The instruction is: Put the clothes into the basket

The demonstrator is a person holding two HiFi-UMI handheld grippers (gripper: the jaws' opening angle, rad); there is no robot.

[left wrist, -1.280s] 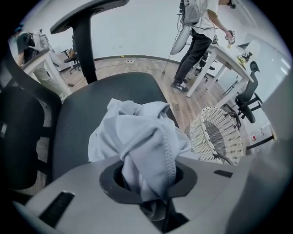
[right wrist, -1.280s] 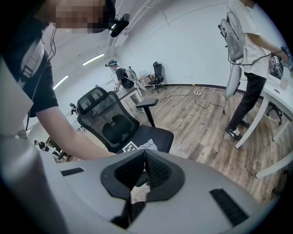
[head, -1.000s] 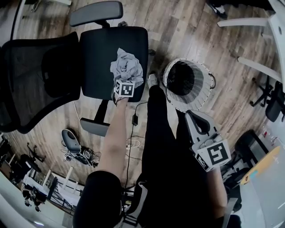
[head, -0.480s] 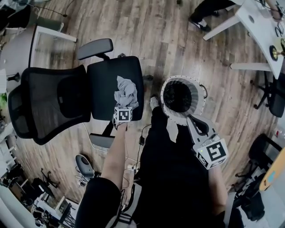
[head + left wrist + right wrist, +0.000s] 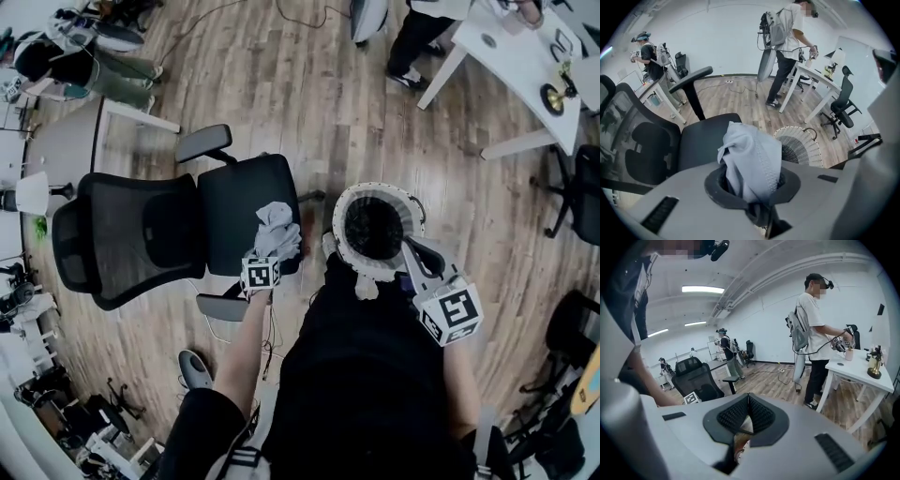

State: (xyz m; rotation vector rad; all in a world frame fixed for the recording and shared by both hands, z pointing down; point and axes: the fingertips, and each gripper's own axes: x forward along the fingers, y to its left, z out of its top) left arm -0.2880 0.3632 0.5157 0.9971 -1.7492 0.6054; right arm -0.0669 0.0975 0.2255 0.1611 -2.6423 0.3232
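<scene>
Seen from overhead, a person stands over a black office chair (image 5: 234,202) and a round white wicker basket (image 5: 373,188) on a wooden floor, with a gripper in each hand. The left gripper (image 5: 265,262) is nearly closed, its jaws clamped on a bunched grey garment (image 5: 278,230), which hangs over the front edge of the chair seat, beside the basket but not yet over it. In the left gripper view the garment (image 5: 752,157) billows up out of the jaws, and the basket (image 5: 799,146) lies beyond it to the right. The right gripper (image 5: 415,253) sits just at the basket's near rim. Its ridged pads meet at the tips, and it holds nothing. The main risk appears to be the grip: only a fold of fabric seems pinched, so a quick swing could let the garment slide free onto the floor. A loose end could also snag on the wicker rim and leave the garment draped half outside. The basket looks light, so a knock from the right gripper or the person's leg nearby could tip or shift it.
</scene>
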